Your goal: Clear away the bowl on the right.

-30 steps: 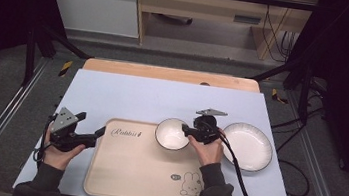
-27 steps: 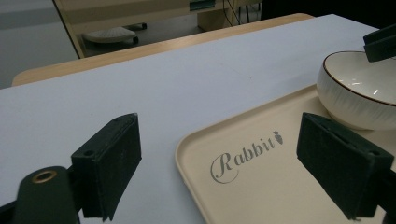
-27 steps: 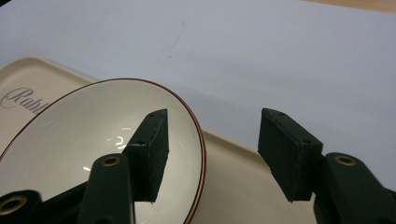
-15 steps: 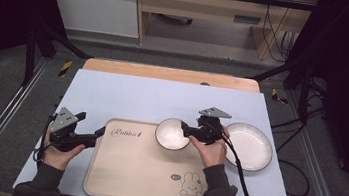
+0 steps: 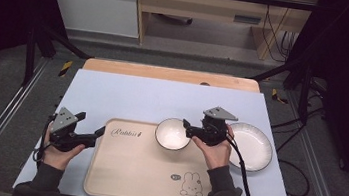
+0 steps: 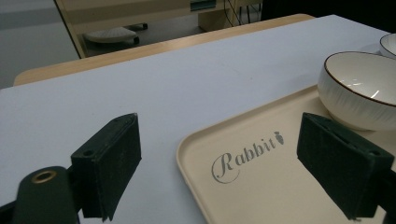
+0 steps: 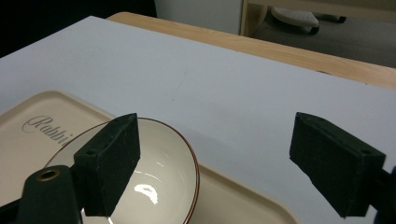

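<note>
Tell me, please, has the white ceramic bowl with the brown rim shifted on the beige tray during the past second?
No. The white ceramic bowl with the brown rim sits at the same far right corner of the beige tray, right of the "Rabbit" lettering, as before.

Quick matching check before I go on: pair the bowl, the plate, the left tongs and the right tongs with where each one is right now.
Things:
1. bowl
2. plate
3. left tongs
4. right tongs

Places:
A. on the blue mat, right of the tray
B. at the tray's left edge, open
C. on the tray's far right corner
D. beside the bowl's right rim, jaws just opened, nothing between them

Pairs: 1-C, 2-A, 3-B, 4-D
</note>
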The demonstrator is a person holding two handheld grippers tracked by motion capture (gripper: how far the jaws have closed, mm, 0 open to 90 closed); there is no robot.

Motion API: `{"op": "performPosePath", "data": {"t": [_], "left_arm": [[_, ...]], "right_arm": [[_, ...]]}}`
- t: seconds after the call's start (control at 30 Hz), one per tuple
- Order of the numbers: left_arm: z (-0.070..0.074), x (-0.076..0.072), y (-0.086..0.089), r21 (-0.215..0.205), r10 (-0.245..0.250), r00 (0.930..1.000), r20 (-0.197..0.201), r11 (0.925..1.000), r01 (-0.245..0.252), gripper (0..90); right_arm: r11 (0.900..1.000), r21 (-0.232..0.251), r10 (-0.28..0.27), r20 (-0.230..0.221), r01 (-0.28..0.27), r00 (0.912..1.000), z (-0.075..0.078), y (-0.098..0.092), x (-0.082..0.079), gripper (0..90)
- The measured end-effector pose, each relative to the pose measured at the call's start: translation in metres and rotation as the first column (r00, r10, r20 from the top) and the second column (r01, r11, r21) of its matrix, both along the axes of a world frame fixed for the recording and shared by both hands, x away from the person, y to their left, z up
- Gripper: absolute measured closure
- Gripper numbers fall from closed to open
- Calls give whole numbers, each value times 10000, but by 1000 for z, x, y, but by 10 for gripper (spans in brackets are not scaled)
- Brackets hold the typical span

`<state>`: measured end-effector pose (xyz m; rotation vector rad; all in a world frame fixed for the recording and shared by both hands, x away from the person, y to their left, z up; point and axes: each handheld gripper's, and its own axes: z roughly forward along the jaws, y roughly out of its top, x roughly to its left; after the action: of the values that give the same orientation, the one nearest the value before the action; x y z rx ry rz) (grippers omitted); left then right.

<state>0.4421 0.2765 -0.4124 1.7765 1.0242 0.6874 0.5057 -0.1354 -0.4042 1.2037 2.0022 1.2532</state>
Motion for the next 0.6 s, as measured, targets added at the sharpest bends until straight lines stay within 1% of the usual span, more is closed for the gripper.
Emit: {"op": "performPosePath", "data": {"t": [0.2,0.23,0.27,0.3,0.37,0.47,0.6], "left_arm": [[0,0,0,-13,15,10000,8,10000,-15,133],[0,0,0,-20,20,10000,6,10000,-20,133],[0,0,0,-15,17,10000,2,10000,-17,133],[0,0,0,-10,12,10000,9,10000,-12,133],[0,0,0,-20,13,10000,9,10000,-13,133],[0,0,1,-35,24,10000,6,10000,-24,133],[0,0,1,-33,23,10000,5,10000,-23,133]], "right_arm": [[9998,-157,155,260,-151,9995,4,-3,-5,142],[9997,-133,204,374,-199,9991,5,-4,-7,141],[9998,36,199,479,-201,9987,6,-5,-9,141],[9998,36,199,479,-201,9987,6,-5,-9,141],[9994,271,197,575,-213,9982,6,-8,-11,141],[9996,262,78,654,-96,9978,6,-12,-12,138],[9992,393,-53,778,23,9970,7,-19,-16,135]]}}
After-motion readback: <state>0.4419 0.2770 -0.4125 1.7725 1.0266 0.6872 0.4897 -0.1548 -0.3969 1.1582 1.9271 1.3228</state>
